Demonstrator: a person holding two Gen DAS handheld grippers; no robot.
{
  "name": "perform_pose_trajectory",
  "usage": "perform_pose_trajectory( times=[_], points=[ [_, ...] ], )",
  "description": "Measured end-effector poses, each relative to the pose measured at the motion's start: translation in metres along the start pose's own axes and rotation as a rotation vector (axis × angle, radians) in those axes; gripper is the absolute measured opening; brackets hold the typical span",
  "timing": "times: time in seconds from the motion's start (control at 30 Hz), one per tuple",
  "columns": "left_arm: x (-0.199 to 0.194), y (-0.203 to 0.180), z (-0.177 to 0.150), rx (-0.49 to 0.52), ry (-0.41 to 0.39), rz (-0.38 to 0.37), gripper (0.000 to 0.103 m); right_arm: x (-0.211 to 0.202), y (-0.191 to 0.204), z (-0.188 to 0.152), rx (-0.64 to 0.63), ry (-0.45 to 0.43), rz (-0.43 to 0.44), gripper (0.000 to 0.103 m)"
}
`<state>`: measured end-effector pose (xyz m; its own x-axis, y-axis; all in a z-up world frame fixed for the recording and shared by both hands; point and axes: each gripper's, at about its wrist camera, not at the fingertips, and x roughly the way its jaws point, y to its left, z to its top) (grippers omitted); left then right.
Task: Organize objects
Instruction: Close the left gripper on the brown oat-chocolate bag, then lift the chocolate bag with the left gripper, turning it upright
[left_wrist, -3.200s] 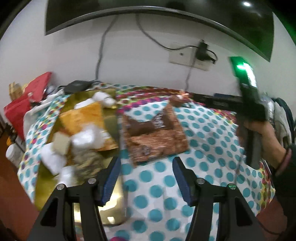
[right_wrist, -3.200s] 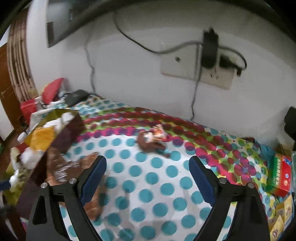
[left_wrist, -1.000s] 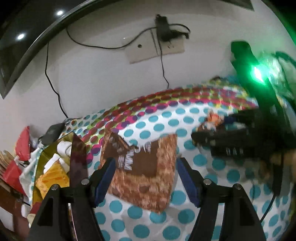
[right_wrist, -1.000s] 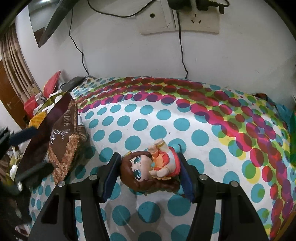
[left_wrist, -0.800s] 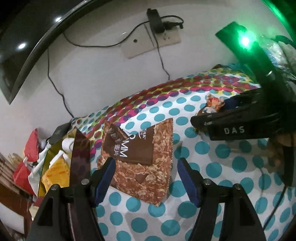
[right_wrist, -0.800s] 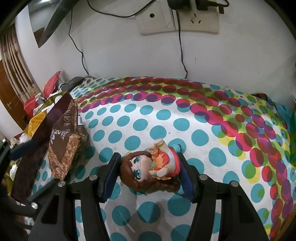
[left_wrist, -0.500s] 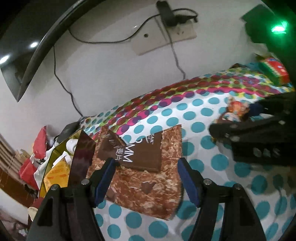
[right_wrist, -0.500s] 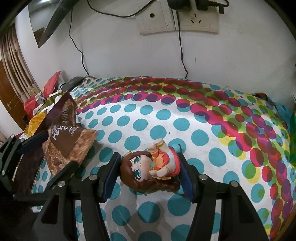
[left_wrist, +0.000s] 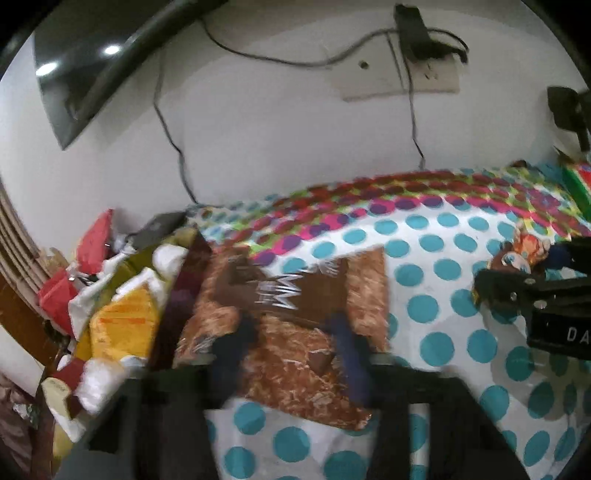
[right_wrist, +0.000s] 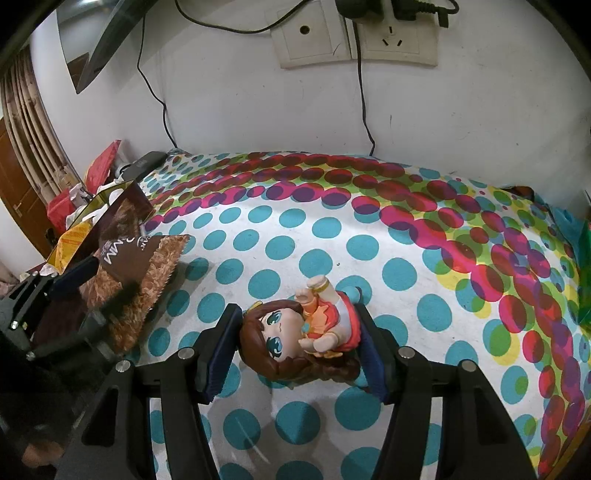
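Two grips, two hazards: left gripper (left_wrist: 291, 343) just snapped onto the limp snack bag's (left_wrist: 295, 295) near edge beside the gold box (right_wrist: 70, 240), liable to tear free; right gripper (right_wrist: 297, 350) clamping the doll (right_wrist: 295, 339), liable to twist.

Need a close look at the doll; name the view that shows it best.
The right wrist view: the doll lies sharp and whole between the right gripper fingers. The left wrist view catches only a small part of it at the right edge.
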<state>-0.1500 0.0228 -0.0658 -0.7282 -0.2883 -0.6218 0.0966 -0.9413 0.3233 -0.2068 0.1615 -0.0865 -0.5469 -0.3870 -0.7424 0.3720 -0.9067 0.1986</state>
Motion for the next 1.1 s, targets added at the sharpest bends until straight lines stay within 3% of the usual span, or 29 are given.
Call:
perform_pose_trajectory(
  times=[0.07, 0.23, 0.33, 0.37, 0.4, 0.43, 0.47, 0.53, 0.6, 0.77, 0.87, 0.97, 1.03, 1.1],
  points=[
    [-0.002, 0.007, 0.001, -0.019, 0.001, -0.014, 0.007, 0.0, 0.001, 0.0, -0.001, 0.0, -0.001, 0.058],
    [-0.007, 0.015, -0.003, -0.042, -0.016, -0.027, 0.0, 0.0, 0.001, 0.0, -0.005, 0.002, -0.007, 0.058],
    [-0.019, 0.023, -0.007, -0.084, -0.028, -0.097, 0.0, 0.0, 0.001, 0.0, -0.005, 0.002, -0.007, 0.058],
    [-0.027, 0.028, -0.011, -0.102, -0.029, -0.156, 0.003, 0.0, 0.001, 0.0, -0.005, 0.002, -0.007, 0.058],
    [-0.032, 0.03, -0.013, -0.113, -0.027, -0.17, 0.005, 0.0, 0.001, 0.0, -0.005, 0.003, -0.007, 0.058],
    [-0.039, 0.033, -0.017, -0.125, -0.023, -0.184, 0.014, -0.001, 0.001, 0.0, -0.004, 0.002, -0.006, 0.058],
    [-0.045, 0.036, -0.021, -0.131, -0.02, -0.209, 0.035, -0.001, 0.001, 0.0, -0.004, 0.002, -0.006, 0.058],
    [-0.053, 0.041, -0.029, -0.156, -0.005, -0.26, 0.066, -0.001, 0.001, 0.0, -0.005, 0.002, -0.006, 0.058],
    [-0.056, 0.048, -0.034, -0.214, 0.013, -0.315, 0.066, -0.001, 0.001, 0.0, -0.004, 0.002, -0.005, 0.058],
    [-0.042, 0.051, -0.041, -0.252, 0.102, -0.318, 0.067, -0.001, 0.002, -0.001, -0.004, 0.002, -0.003, 0.059],
    [-0.032, 0.05, -0.046, -0.335, 0.144, -0.37, 0.067, -0.001, 0.001, -0.001, -0.004, 0.003, -0.004, 0.059],
    [-0.027, 0.047, -0.045, -0.38, 0.147, -0.355, 0.067, -0.001, 0.001, 0.0, -0.003, 0.002, -0.003, 0.059],
    [-0.022, 0.05, -0.041, -0.448, 0.158, -0.343, 0.067, -0.001, 0.001, 0.0, -0.001, 0.002, 0.0, 0.059],
    [-0.011, 0.06, -0.037, -0.577, 0.213, -0.357, 0.067, -0.001, 0.001, -0.001, 0.0, 0.001, 0.003, 0.059]
  ],
)
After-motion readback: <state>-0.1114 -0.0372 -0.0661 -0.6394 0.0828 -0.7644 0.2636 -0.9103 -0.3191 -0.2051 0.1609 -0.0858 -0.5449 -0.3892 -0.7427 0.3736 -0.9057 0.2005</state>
